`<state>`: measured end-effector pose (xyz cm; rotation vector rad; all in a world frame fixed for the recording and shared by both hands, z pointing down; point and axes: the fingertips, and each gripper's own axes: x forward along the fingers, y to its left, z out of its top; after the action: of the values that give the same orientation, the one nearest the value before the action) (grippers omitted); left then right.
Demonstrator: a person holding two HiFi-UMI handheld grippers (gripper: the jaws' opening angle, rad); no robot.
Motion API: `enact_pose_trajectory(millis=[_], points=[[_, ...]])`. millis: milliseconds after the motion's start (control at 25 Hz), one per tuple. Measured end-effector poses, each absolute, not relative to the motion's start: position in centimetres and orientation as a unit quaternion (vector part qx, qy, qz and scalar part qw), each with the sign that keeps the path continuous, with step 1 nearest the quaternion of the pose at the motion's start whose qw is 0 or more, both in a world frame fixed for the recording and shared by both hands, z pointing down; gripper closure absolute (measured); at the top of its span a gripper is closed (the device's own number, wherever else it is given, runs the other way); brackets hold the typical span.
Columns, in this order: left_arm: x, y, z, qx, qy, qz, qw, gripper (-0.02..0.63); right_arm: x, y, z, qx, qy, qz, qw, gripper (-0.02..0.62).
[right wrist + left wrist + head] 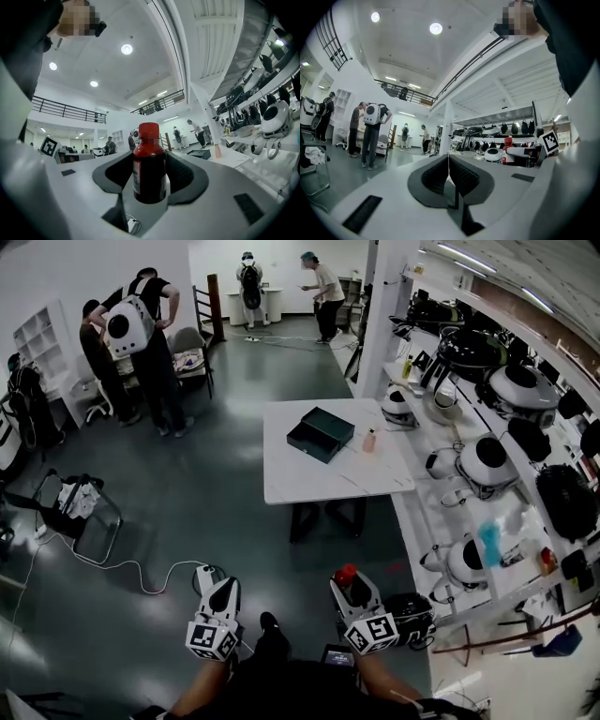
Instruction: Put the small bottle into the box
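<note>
Right gripper (pixel 350 592): is clamping its jaws on the dark red body of the small bottle (pixel 149 164). The jaws are only as far apart as the bottle is wide, and the red cap is poking up above them.
Left gripper (pixel 448 161): is carrying nothing, with its jaws pressing flat together and no gap showing.
Small bottle's place: is riding upright in the right gripper at about 5 o'clock in the head view, well apart from the table.
Box (pixel 321 433): is sitting on the white table (pixel 300 479) at about 12 o'clock from the two grippers. It is dark and seems to be lying open, though its inside is too small to read.
Peach bottle (pixel 369 441): is standing on the table at 3 o'clock of the box, just beside it and untouched.
Done, as judged: the pickup is looking complete, since the bottle is sitting firmly in the jaws.
Left to do, as judged: carrying the bottle across the open floor toward 12 o'clock, lowering it into the box, then letting go.
Progress, as judged: roughly the first third is behind, and the approach and placing are both waiting.
</note>
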<state>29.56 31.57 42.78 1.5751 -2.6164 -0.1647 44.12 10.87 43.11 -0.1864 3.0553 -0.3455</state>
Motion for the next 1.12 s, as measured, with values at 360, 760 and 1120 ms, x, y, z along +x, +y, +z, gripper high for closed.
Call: enact_pose_trajectory(millis=[360, 760, 1120], points=[[18.3, 26.3, 41.0, 0.528, -0.846, -0.074, 0.008, 0.589, 33.3, 5.7, 40.1, -0.069, 0.994, -0.080, 0.043, 0.360], [6.9, 25.4, 40.4, 0.548, -0.834, -0.066, 0.015, 0.589, 21.1, 4.6, 37.0, -0.069, 0.993, -0.071, 0.069, 0.360], [-0.8, 23.4, 40.7, 0.551, -0.830, -0.077, 0.021, 0.589, 14.6, 0.6, 38.7, -0.091, 0.992, -0.076, 0.050, 0.360]])
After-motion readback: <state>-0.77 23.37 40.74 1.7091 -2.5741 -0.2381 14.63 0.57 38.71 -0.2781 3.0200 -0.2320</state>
